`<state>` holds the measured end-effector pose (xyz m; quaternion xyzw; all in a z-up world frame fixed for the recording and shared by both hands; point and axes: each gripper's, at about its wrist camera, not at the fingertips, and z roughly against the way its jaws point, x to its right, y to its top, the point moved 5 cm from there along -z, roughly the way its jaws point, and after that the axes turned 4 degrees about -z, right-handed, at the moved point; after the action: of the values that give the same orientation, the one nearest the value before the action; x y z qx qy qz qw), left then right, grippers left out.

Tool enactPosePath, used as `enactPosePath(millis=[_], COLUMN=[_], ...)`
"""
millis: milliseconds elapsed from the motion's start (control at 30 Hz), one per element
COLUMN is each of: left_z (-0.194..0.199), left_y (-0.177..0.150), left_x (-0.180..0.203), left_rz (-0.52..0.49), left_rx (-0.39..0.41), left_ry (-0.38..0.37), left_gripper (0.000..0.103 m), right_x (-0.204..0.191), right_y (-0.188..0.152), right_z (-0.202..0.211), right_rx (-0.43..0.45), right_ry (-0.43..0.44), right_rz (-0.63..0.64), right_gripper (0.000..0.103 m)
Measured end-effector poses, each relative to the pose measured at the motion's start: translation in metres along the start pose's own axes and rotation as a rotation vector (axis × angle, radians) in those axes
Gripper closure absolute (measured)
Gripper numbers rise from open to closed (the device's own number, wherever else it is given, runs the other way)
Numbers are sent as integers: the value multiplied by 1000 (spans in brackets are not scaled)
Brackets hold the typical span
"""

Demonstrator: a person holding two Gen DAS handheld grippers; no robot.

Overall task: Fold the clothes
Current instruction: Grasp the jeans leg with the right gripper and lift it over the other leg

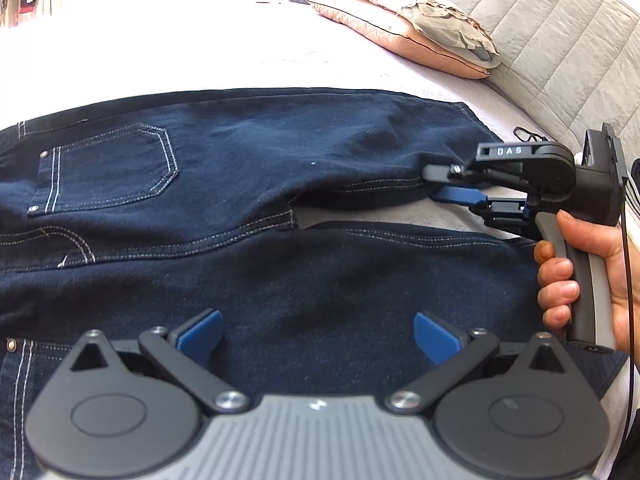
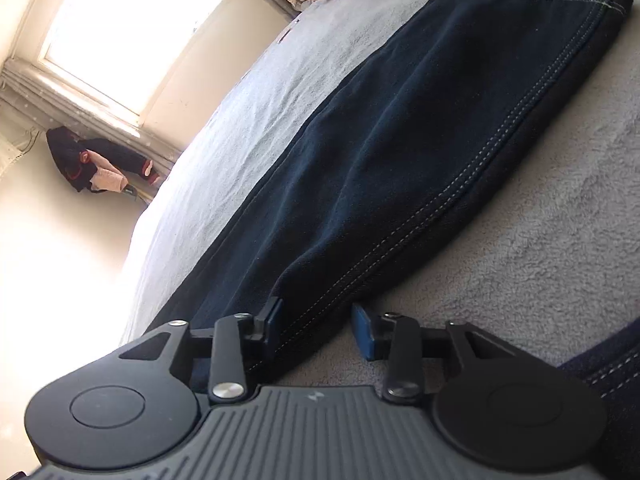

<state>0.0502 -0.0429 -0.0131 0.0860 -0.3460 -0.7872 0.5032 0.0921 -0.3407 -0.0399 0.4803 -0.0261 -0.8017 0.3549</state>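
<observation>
Dark blue jeans [image 1: 248, 168] lie spread flat on a pale bedspread [image 1: 200, 52], legs slightly parted. The right gripper [image 1: 436, 184] straddles one leg's stitched inner edge, its jaws visibly apart there. The left gripper [image 1: 318, 332] hovers wide open over the near leg, holding nothing.

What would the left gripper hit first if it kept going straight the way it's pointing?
Most likely the near leg of the dark jeans on the bed: the open left gripper points down at it, with nothing visible between. Depth is uncertain.
</observation>
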Motion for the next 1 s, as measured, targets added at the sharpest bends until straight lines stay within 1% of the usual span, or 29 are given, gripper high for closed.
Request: enactPosePath(millis=[33, 67, 100, 133, 233, 267, 333, 367, 400, 433, 467, 500, 533, 567, 633, 700, 733, 833, 900, 1000], left_z=[1, 2, 3, 3, 2, 2, 1, 2, 2, 2, 3, 3, 4, 5, 7, 8, 9, 9, 9, 9], left_y=[0, 0, 0, 1, 0, 0, 0, 0, 0, 1, 1, 2, 2, 3, 4, 5, 6, 7, 7, 7], left_x=[-1, -1, -2, -2, -3, -2, -1, -1, -2, -3, -4, -5, -7, -8, -11, -14, -16, -20, -20, -20], left_rz=[6, 11, 14, 18, 18, 10, -1, 3, 11, 21, 31, 41, 51, 60, 78, 94, 103, 116, 116, 118], left_rx=[2, 4, 5, 3, -3, -4, -7, -7, -6, -5, -4, -2, -1, -1, 1, 3, 5, 4, 3, 3], left_ry=[-3, -5, -7, -10, -12, -11, -10, -11, -15, -19, -24, -29, -34, -38, -41, -41, -40, -38, -36, -37], left_gripper=[0, 0, 0, 0, 0, 0, 0, 0, 0, 0, 0, 0, 0, 0, 0, 0, 0, 0, 0, 0], right_x=[2, 2, -5, -15, -27, -21, 6, 16, 18, 20, 21, 19, 15, 10, -3, -14, -18, -27, -29, -28], right_y=[3, 8, 14, 16, 10, 8, 4, 3, 3, 3, 4, 2, -2, -9, -22, -35, -40, -52, -54, -52], right_z=[4, 11, 20, 27, 27, 21, 6, 3, 6, 8, 11, 12, 9, 4, 0, -6, -9, -15, -15, -16], right_rx=[14, 44, 91, 124, 132, 105, 41, 48, 58, 67, 77, 73, 48, 15, -29, -78, -85, -82, -68, -68], right_ry=[-15, 32, 73, 94, 39, -8, -114, -105, -66, -26, 15, 48, 70, 78, 97, 146, 146, 133, 125, 138], right_rz=[-14, -37, -17, 29, 111, 108, 41, 0, -44, -87, -130, -143, -140, -124, -76, -49, -23, 56, 61, 18], right_gripper=[97, 98, 98, 98, 98, 98, 97, 97, 93, 93, 80, 50, 39, 33, 33, 33, 33, 33, 33, 32])
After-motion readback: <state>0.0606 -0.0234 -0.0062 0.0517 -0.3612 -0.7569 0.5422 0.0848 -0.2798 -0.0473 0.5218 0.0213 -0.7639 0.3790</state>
